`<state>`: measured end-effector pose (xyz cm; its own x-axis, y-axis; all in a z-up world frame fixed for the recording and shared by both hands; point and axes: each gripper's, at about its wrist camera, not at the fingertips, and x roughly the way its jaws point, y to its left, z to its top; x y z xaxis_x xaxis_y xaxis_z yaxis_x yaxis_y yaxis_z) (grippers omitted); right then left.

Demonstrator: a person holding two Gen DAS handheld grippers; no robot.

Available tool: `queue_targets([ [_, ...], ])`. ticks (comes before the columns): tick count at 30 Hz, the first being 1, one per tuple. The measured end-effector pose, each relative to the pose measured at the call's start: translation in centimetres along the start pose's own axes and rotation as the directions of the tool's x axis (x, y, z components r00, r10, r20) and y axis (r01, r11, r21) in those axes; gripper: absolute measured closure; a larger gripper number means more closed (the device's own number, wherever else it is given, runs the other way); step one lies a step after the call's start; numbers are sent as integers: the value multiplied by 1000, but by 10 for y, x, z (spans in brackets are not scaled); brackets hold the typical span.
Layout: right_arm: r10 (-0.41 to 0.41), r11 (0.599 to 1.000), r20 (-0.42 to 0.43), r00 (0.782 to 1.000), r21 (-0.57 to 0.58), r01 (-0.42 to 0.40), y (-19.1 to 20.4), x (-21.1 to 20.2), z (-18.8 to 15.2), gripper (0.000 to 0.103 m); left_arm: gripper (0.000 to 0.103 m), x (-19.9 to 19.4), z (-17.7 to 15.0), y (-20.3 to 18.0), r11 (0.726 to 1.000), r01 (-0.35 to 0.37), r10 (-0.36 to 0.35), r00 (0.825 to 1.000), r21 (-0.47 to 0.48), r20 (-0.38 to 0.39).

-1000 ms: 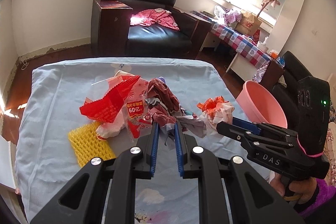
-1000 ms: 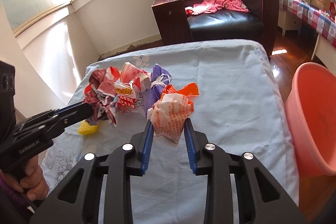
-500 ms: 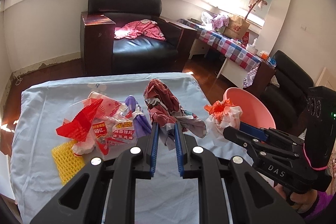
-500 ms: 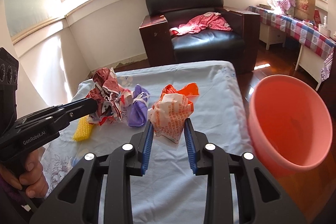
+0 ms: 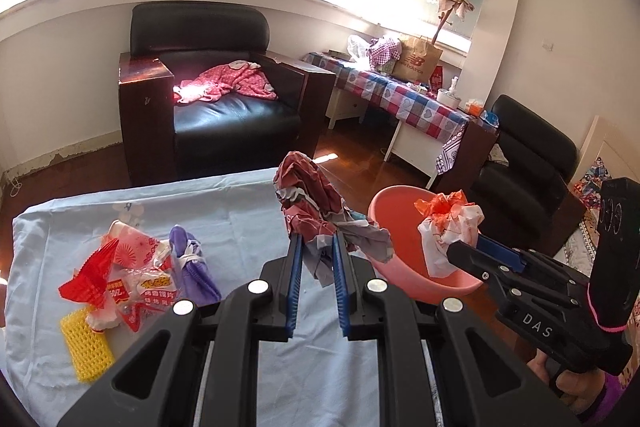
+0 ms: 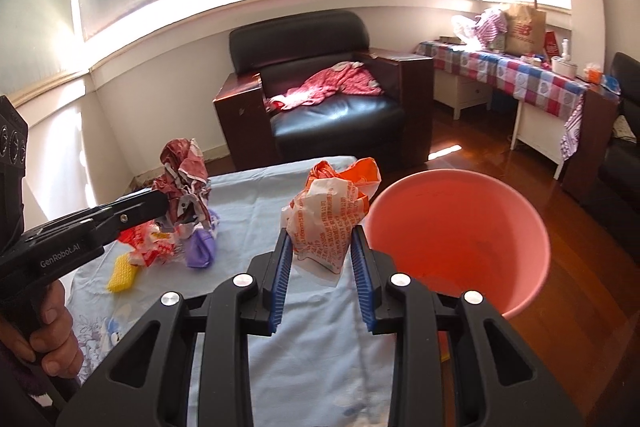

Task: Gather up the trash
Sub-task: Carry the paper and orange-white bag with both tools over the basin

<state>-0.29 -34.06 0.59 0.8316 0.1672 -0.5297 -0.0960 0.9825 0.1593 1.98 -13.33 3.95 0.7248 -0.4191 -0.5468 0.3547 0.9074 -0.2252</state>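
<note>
Step in hand: carrying 2 pieces of trash off the table (image 5: pixel 248 219) toward the pink plastic basin (image 6: pixel 460 227), which sits off the table's right edge. Next move calls for getting each tool over the basin's open mouth, then letting go so the pieces drop inside and not on the wood floor.

Largest to smallest: table with pale blue cloth; basin, looks empty; remaining trash pile (image 5: pixel 132 267) at the table's left, 4 or so pieces: red mesh, printed snack bags, a purple wrapper, yellow foam net nearest.

Left tool (image 5: pixel 316 259), narrow, clamps a crumpled dark-red and grey wrapper (image 5: pixel 316 203), held above the table.

Right tool (image 6: pixel 322 251), somewhat wider, clamps a white and orange printed plastic bag (image 6: pixel 328 211), knotted top, just left of the basin rim.
</note>
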Motion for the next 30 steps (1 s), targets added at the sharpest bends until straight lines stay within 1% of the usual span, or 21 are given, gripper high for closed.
queue_targets([
  [5,-62,998,38,997,33,61,-24,-10,2,73,89,9,11,-19,1000,26,-26,999,18,25],
  [9,-98,993,53,994,72,94,-42,-11,3,73,89,19,18,-30,998,52,-53,998,37,36],
  [15,-150,984,47,988,102,144,-57,-8,4,73,89,40,23,-52,993,98,-101,994,68,43],
  [20,-177,978,29,984,113,173,-65,-4,-1,73,89,60,25,-64,988,135,-137,990,75,21],
  [30,-200,972,10,980,129,197,-76,2,-4,73,89,98,24,-78,980,170,-167,985,101,-36],
])
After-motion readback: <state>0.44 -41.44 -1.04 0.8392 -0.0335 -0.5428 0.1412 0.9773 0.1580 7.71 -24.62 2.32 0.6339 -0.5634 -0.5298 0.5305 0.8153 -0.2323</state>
